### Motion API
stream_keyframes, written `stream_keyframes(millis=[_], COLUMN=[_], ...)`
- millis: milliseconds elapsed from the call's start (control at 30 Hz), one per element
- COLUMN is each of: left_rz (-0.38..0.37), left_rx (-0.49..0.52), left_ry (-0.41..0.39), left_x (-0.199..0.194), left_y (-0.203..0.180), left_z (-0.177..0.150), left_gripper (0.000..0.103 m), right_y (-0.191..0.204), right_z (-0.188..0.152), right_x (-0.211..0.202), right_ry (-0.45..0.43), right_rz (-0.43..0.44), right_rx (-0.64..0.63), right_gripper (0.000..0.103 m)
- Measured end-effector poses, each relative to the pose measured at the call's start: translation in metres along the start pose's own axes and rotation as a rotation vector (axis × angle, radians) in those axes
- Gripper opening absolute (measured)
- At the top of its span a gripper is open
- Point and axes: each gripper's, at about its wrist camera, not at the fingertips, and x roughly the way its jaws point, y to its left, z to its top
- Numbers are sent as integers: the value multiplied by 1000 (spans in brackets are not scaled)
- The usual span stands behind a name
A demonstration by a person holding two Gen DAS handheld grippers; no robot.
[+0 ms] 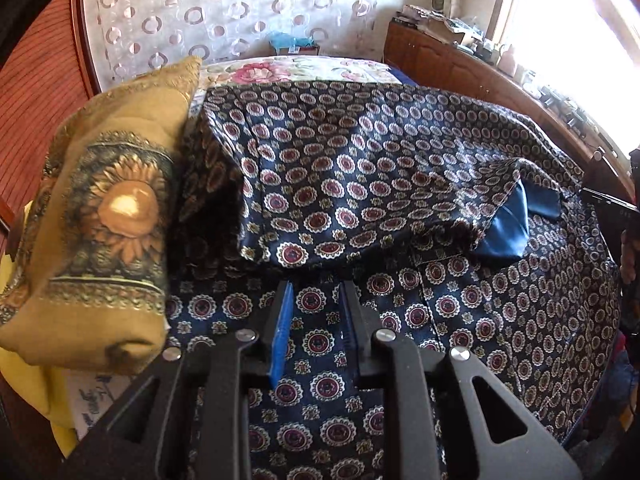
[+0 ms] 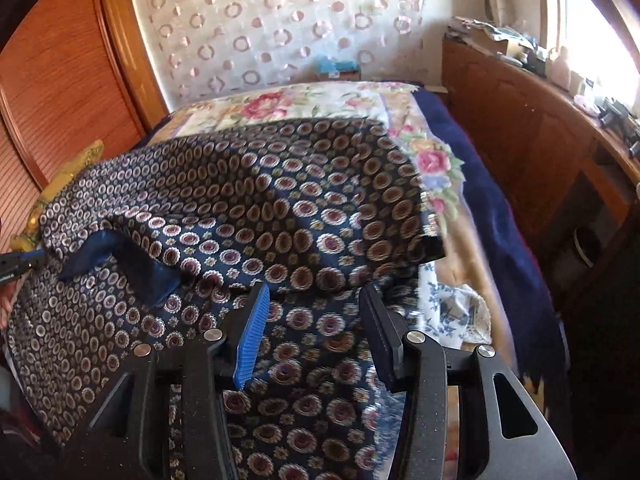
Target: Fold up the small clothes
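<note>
Lying across the bed [image 2: 492, 216], one dark blue patterned garment [image 1: 400, 168], printed with red-and-white medallions, upper layer folded over the lower, solid blue lining [image 1: 504, 232] showing at a turned-back edge. Beside the garment's left edge, one mustard cushion [image 1: 100, 216] with a sunflower print, touching the cloth. Beyond the garment, toward the curtain [image 2: 280, 28], one floral bedspread [image 2: 288, 104]. Past the garment's right edge, one wooden cabinet [image 2: 520, 128] under the window.

Two grippers counted. Left gripper [image 1: 316, 292]: jaws parted only narrowly, blue pads either side of a strip of the lower layer, tips just short of the folded edge; gripping nothing, whether touching the cloth cannot be told. Right gripper [image 2: 316, 300]: jaws about half apart, poised over the garment's lower layer near its right edge, tips at the fold's rim, clamping nothing.
</note>
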Motion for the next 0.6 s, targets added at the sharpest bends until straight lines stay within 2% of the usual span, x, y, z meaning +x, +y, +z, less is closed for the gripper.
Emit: stream_keyframes(millis=[167, 333, 600], left_rz=[8, 54, 63], left_rx=[-9, 49, 54], left_ry=[-24, -72, -72], left_x=[1, 5, 5], left_y=[-1, -13, -15], left_z=[-1, -5, -3], left_gripper=[25, 32, 36], right_y=[0, -4, 9], right_z=[3, 6, 0], right_x=[13, 18, 22], right_ry=[29, 20, -3], right_rz=[-7, -24, -92], right_rx=[38, 70, 11], right_gripper=[47, 47, 48])
